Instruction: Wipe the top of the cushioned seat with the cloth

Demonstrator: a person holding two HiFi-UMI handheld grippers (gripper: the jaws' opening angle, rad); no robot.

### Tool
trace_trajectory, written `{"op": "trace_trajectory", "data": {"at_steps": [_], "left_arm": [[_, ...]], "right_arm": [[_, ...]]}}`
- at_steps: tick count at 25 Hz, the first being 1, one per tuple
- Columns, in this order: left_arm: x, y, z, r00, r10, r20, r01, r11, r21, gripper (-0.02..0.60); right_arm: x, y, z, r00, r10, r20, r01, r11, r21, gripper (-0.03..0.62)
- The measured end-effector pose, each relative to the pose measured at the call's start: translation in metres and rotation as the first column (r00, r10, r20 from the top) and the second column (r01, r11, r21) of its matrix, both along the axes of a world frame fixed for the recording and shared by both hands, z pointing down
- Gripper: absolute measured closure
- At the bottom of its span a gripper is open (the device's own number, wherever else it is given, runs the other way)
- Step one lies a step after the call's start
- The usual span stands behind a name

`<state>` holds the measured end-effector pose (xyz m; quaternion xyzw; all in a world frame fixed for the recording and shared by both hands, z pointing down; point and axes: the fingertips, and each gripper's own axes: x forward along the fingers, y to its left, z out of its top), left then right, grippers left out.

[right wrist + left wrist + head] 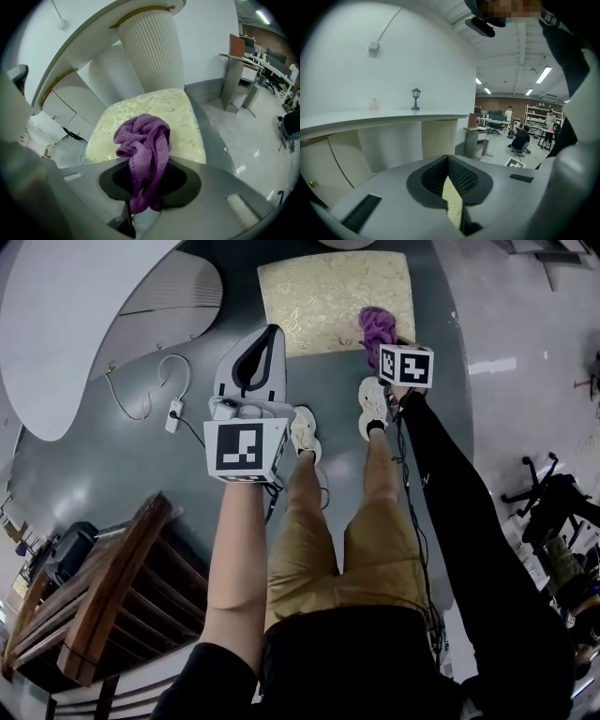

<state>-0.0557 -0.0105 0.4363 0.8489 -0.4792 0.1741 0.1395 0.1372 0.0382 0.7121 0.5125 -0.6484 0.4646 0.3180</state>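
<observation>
Head view: cushioned seat (323, 296), pale gold with a leaf pattern, sat at upper centre of the frame on the grey floor (141, 465). The purple cloth (377, 327) was bunched over the seat's right edge, just above the marker cube (405, 365) of the right gripper (145, 185).

Right gripper view: jaws were closed on the cloth. It ran through the dark opening between them, with a crumpled wad standing out beyond the tips and a short tail hanging at lower centre. The wad lay over the near part of the seat; contact with the cushion could not be determined.

The left gripper (264, 351) was left of centre in the head view, short of the seat's near left corner and apart from it. Left gripper view: jaw tips met with nothing between them; only a thin slit showed the seat's pattern behind.

Other items: white curved counter (66, 315) at upper left, a cable with plug (173, 415) on the floor below it, and a wooden chair (103, 596) at lower left.
</observation>
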Motion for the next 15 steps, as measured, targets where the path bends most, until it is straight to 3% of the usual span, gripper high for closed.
{"op": "trace_trajectory", "data": {"at_steps": [15], "left_arm": [[0.109, -0.024, 0.009, 0.999, 0.044, -0.021, -0.044, 0.999, -0.001, 0.575]], "right_arm": [[0.119, 0.0, 0.005, 0.996, 0.084, -0.017, -0.085, 0.996, -0.041, 0.48]]}}
